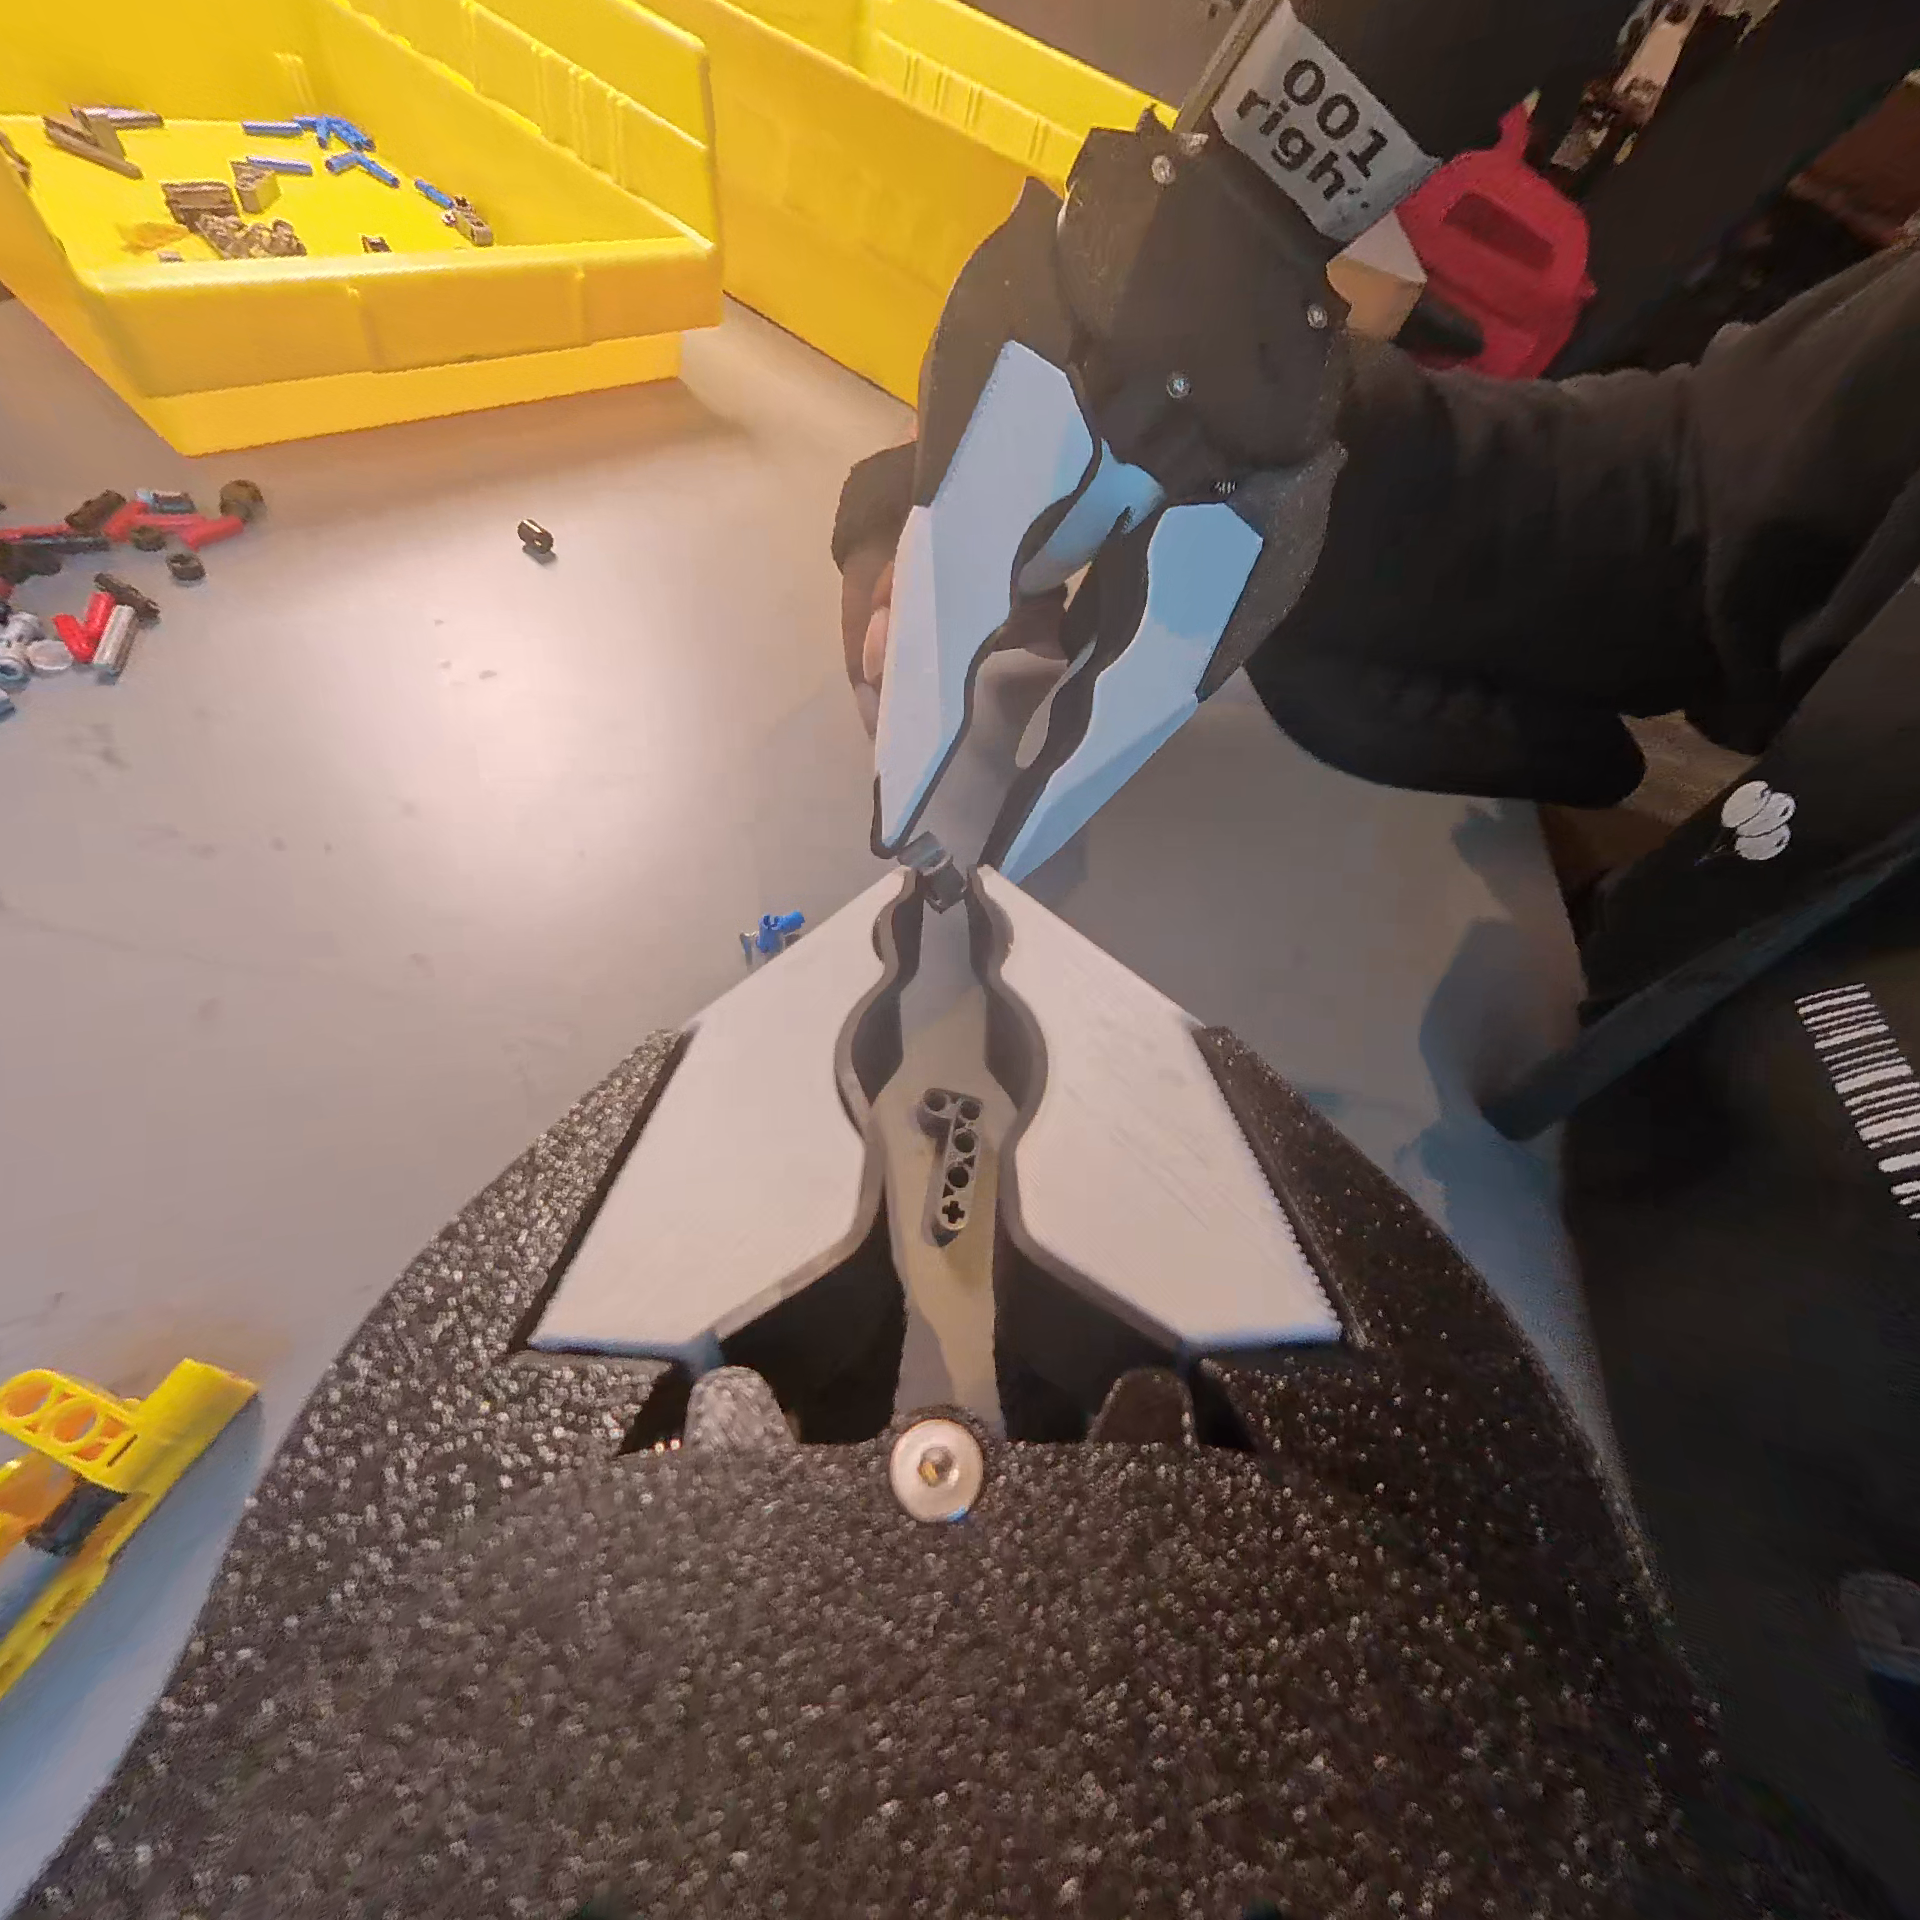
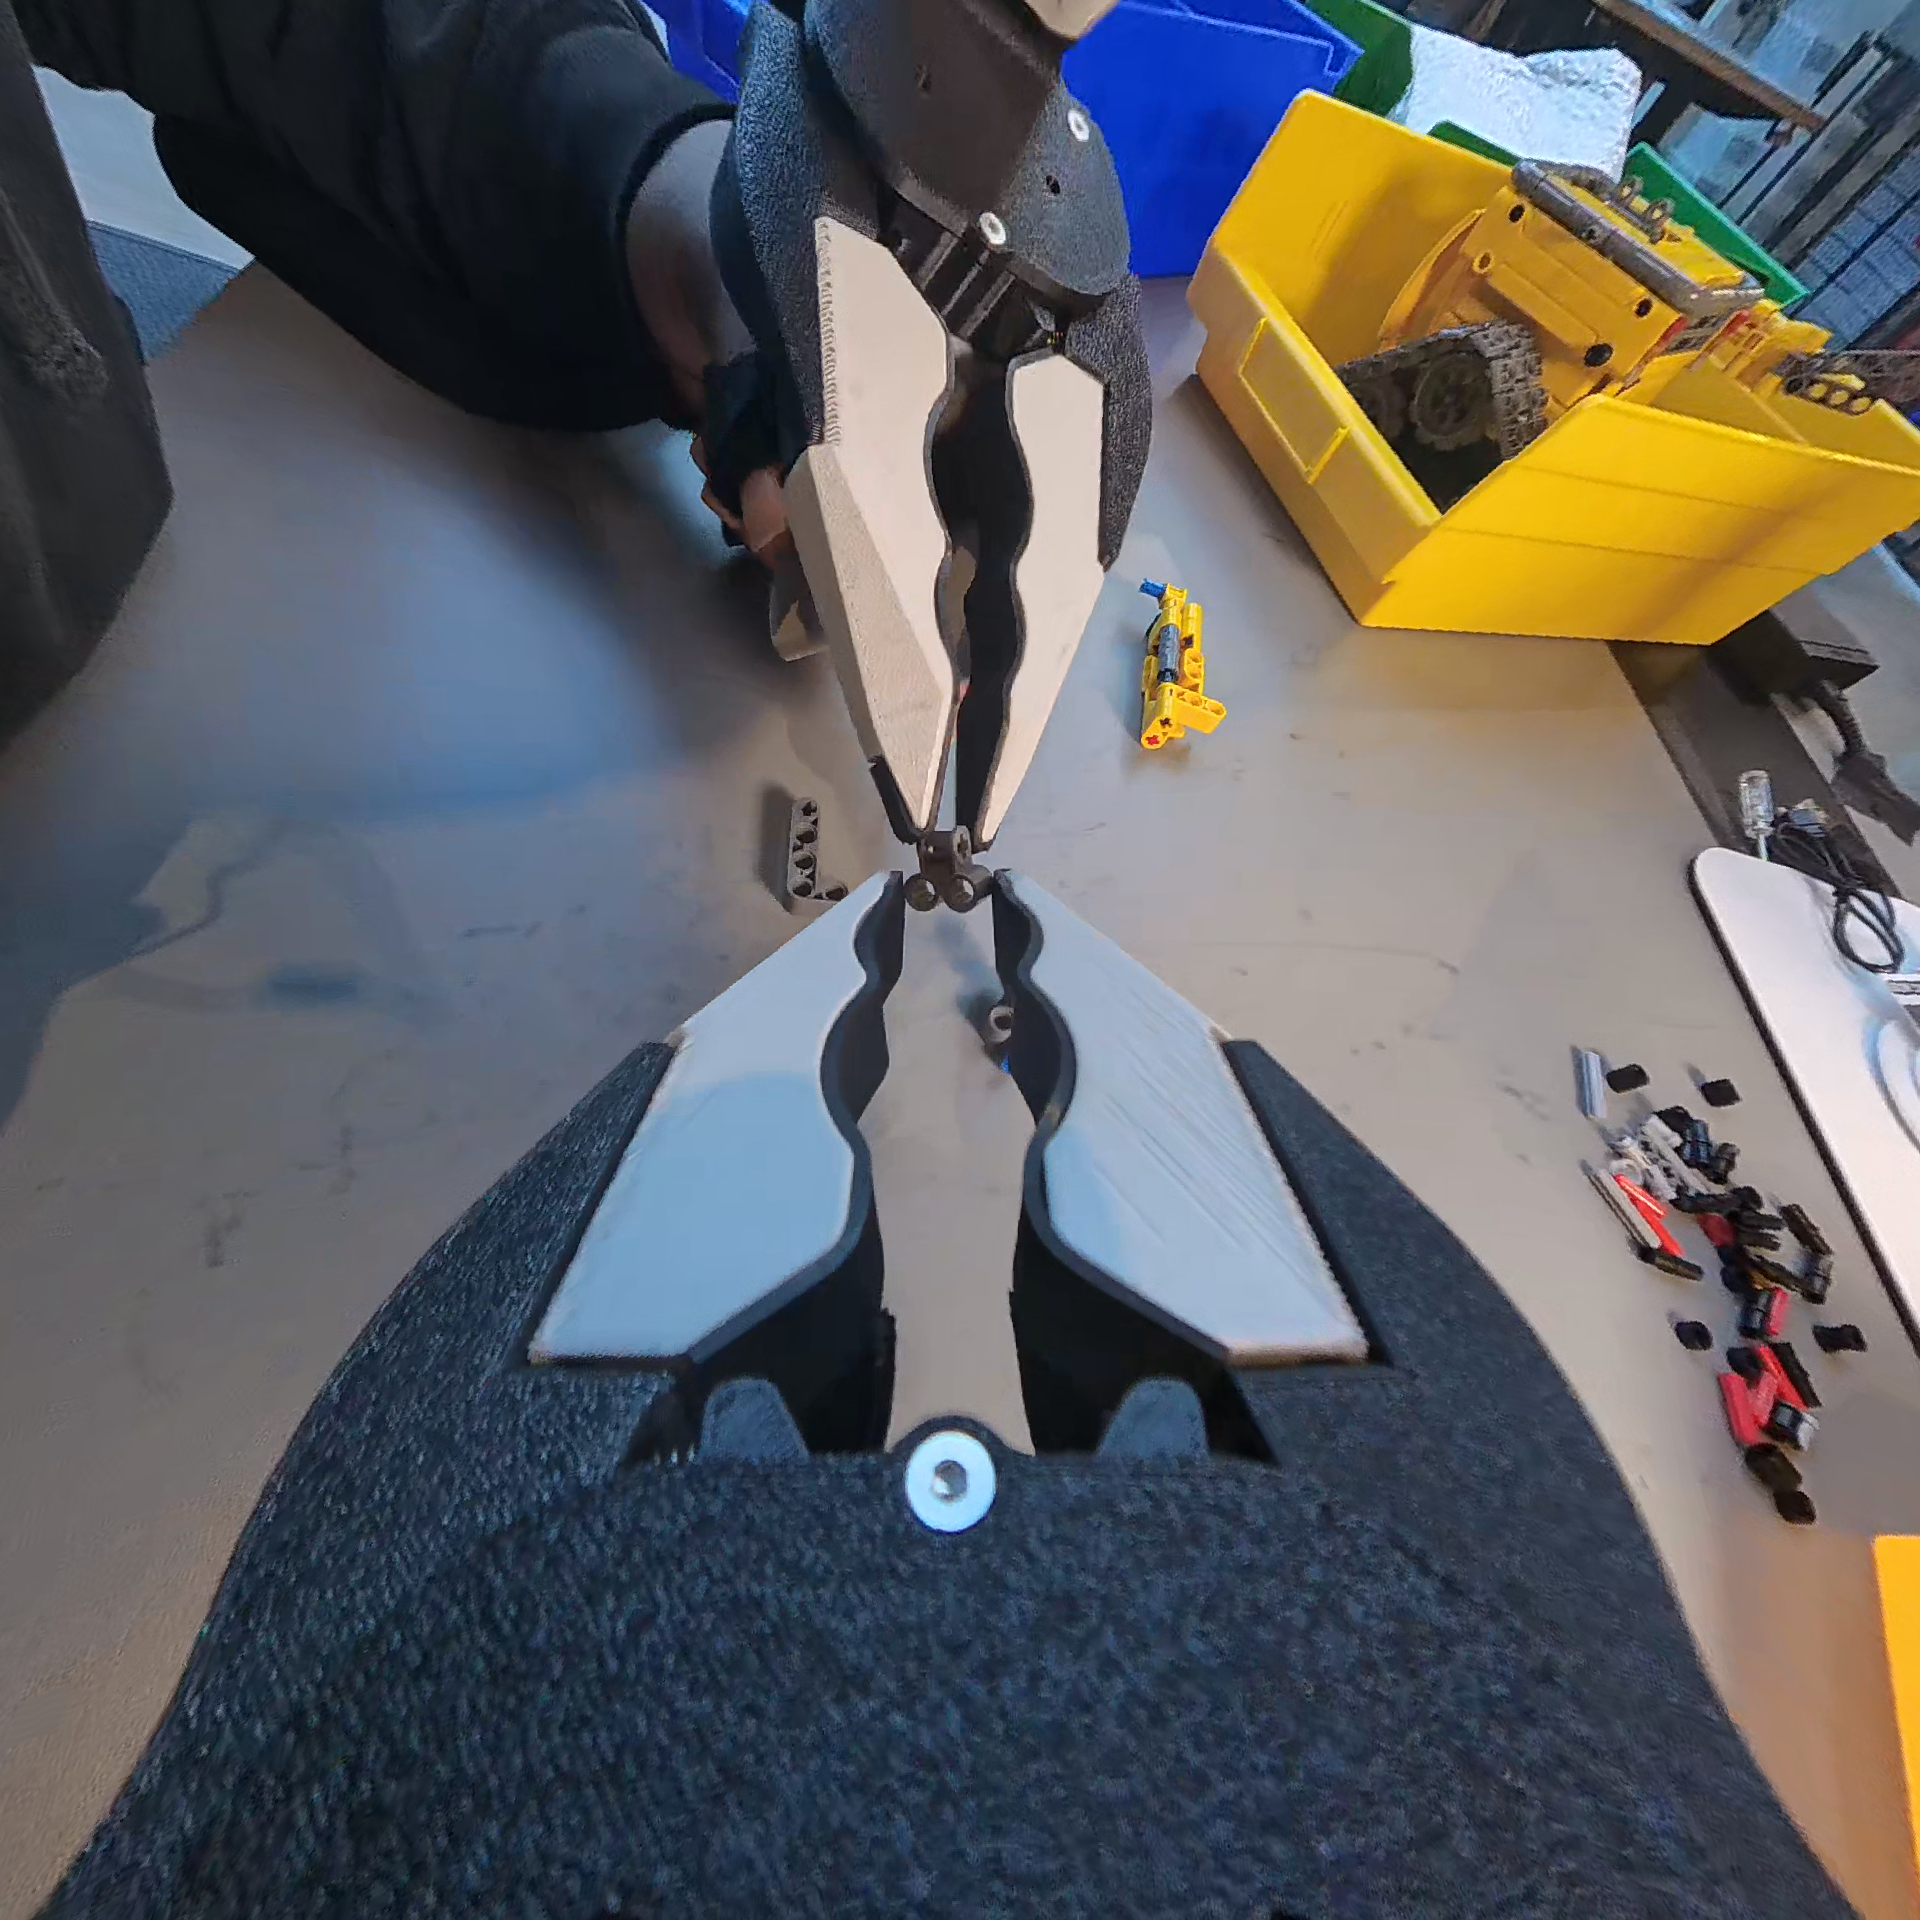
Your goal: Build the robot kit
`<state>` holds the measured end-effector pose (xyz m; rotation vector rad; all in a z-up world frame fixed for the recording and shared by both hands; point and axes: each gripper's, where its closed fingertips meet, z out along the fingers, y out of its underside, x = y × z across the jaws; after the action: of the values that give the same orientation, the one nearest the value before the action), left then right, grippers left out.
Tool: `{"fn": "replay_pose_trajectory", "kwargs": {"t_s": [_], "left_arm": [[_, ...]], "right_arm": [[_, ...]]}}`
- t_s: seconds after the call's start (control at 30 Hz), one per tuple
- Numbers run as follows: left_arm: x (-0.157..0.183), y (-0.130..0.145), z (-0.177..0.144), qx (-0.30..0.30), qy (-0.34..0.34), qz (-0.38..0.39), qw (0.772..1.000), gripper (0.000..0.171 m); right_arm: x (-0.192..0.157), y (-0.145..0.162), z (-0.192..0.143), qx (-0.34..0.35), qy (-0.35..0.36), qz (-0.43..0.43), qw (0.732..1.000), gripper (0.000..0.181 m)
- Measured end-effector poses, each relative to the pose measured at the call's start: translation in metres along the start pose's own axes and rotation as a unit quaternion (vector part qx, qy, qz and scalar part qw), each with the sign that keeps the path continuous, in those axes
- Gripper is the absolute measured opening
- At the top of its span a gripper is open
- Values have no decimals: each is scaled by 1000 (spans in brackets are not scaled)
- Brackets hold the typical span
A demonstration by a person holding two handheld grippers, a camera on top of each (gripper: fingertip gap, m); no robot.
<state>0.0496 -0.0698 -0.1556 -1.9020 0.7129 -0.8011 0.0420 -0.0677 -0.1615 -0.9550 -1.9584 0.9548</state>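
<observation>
Tools [image 1: 940, 883] [image 2: 948, 896] tip-to-tip, pinching connector [image 2: 948, 868]

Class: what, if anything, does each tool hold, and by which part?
The left tool pinches the small dark connector piece by its top stub. The right tool brackets its lower rounded ends; whether it grips cannot be told.

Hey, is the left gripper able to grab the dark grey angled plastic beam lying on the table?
Probably not yet: the left gripper is shut on a small black plastic connector. The dark grey angled beam itself lies uncovered beneath it.
</observation>
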Motion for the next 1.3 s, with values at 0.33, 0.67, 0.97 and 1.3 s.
{"fn": "replay_pose_trajectory", "kwargs": {"t_s": [0.33, 0.67, 0.97, 1.3], "left_arm": [[-2, -1, -2, 0, -14, 35, 999, 3], [11, -3, -3, 7, 5, 89, 996, 3], [16, -8, -6, 25, 22, 79, 996, 3], [20, -3, -3, 11, 44, 52, 998, 2]], "right_arm": [[4, 2, -3, 4, 3, 11, 1000, 2], [-8, 5, -5, -9, -33, 20, 999, 19], [-8, -7, -11, 28, -48, 55, 997, 1], [-11, -9, -10, 27, -53, 62, 996, 10]]}}
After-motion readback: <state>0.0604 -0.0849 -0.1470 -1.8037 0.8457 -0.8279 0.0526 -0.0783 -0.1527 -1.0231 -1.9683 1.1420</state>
